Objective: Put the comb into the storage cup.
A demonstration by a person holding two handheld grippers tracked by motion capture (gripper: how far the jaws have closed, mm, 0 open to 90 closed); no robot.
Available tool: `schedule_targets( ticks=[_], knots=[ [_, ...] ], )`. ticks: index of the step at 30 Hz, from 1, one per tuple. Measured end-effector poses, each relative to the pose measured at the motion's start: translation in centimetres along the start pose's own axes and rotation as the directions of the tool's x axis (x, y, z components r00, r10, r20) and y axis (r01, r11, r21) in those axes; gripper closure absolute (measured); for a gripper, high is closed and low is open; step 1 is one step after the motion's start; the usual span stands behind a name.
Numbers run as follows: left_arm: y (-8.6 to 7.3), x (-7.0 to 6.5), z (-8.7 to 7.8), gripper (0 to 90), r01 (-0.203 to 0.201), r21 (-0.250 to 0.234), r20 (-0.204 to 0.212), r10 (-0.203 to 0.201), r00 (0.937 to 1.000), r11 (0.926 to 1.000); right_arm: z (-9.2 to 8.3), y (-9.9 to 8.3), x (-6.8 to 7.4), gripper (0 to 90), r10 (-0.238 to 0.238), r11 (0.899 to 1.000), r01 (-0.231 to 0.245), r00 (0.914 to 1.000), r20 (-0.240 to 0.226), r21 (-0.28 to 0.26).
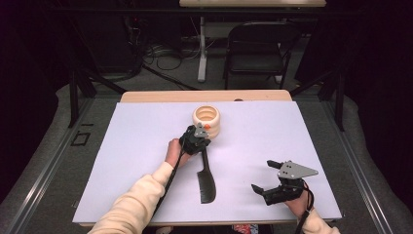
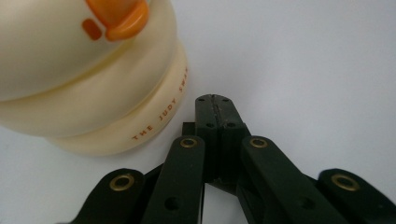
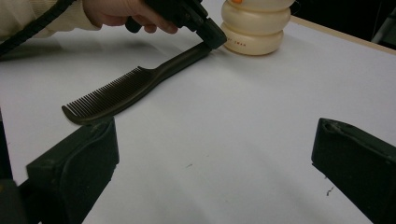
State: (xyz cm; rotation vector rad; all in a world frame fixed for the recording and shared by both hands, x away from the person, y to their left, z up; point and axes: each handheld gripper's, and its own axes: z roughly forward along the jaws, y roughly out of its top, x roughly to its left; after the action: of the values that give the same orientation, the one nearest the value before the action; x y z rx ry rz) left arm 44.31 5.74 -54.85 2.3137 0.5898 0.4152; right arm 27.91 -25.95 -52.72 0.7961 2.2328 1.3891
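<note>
A black comb [image 1: 207, 183] lies flat on the white sheet, teeth toward the near edge, also seen in the right gripper view [image 3: 126, 88]. My left gripper [image 1: 205, 145] is shut, jaws pressed together [image 2: 215, 100], its tip down at the end of the comb's handle [image 3: 211, 39]; nothing shows between the jaws. Just beyond it stands a cream ribbed jar [image 1: 206, 119] with an orange beak mark [image 2: 70, 70] [image 3: 254, 28]. My right gripper [image 1: 265, 175] rests open near the front right, jaws wide apart with nothing between them [image 3: 215, 154].
The white sheet [image 1: 146, 146] covers a wooden table. A dark folding chair [image 1: 258, 44] and cables stand on the floor beyond the far edge. Bare sheet lies left of the comb and between the two grippers.
</note>
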Motion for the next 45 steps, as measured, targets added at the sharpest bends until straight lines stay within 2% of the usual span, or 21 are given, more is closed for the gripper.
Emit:
schedule_targets(
  ticks=[9,19,33,36,45],
  knots=[
    [-0.5,0.2,-0.4,90.0,-0.008,0.030,-0.013,0.008,0.9999,0.9995,0.0,0.0,0.0,0.3,0.004,1.000,-0.004,1.0000,-0.003,0.000],
    [-1.2,0.7,-1.1,90.0,0.007,0.051,-0.025,-0.006,0.9997,0.9987,0.1,0.0,-0.1,0.4,0.005,1.000,-0.005,1.0000,-0.005,0.000],
    [-2.3,0.7,-2.1,90.0,-0.006,0.107,-0.018,0.008,0.9998,0.9942,0.1,0.0,-0.1,0.4,0.008,1.000,-0.008,1.0000,-0.003,0.007],
    [-2.5,0.8,-2.4,90.0,0.005,0.108,-0.022,-0.003,0.9997,0.9941,0.1,0.0,-0.1,0.4,0.008,1.000,-0.008,1.0000,-0.005,0.007],
    [-2.6,0.5,-3.1,90.0,-0.002,0.121,-0.012,0.004,0.9999,0.9926,0.2,0.0,-0.1,0.5,0.005,1.000,-0.005,1.0000,-0.005,0.010]
  ],
)
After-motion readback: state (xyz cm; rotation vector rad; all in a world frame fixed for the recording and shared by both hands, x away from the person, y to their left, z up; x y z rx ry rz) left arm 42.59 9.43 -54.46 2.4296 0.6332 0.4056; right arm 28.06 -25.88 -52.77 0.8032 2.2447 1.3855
